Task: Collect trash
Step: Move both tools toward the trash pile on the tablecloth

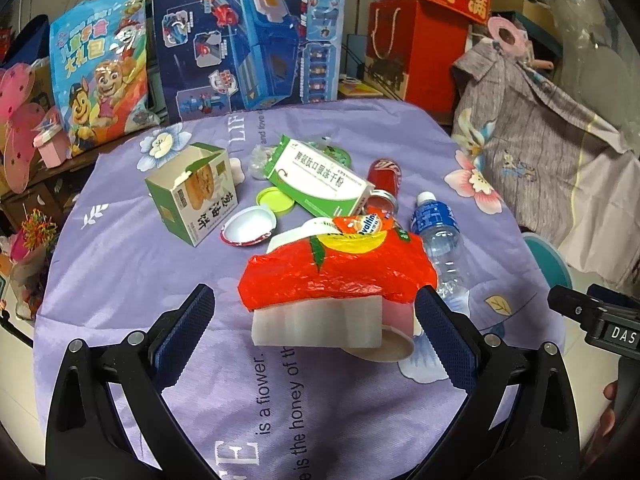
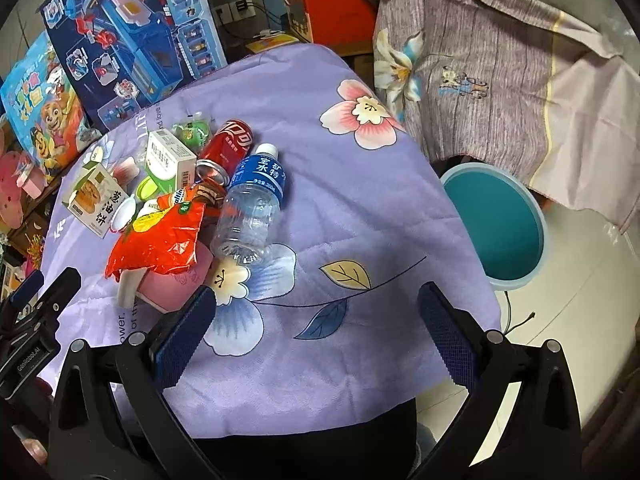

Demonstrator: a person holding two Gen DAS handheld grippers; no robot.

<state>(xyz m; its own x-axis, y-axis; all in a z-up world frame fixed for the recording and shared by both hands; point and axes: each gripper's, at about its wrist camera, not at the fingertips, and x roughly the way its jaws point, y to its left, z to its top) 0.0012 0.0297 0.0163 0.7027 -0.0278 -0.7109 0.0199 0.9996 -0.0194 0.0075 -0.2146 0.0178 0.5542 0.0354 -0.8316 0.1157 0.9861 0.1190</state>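
Tablecloth (image 1: 120,280) reads "is a flower"; gripper (image 1: 618,334) "DAS".

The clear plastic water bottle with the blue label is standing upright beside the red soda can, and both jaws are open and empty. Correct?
Not quite. The clear plastic water bottle with the blue label is lying on its side, not upright; the right wrist view shows it. It is beside the red soda can, and both jaws are open and empty.

cloth (image 2: 340,184) right – bare | left – trash pile (image 2: 160,236), seemingly packed

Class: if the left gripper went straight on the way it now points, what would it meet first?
Most likely the white foam block under the crumpled red plastic wrapper, which lies between the open fingers of the left gripper. Depth is uncertain.
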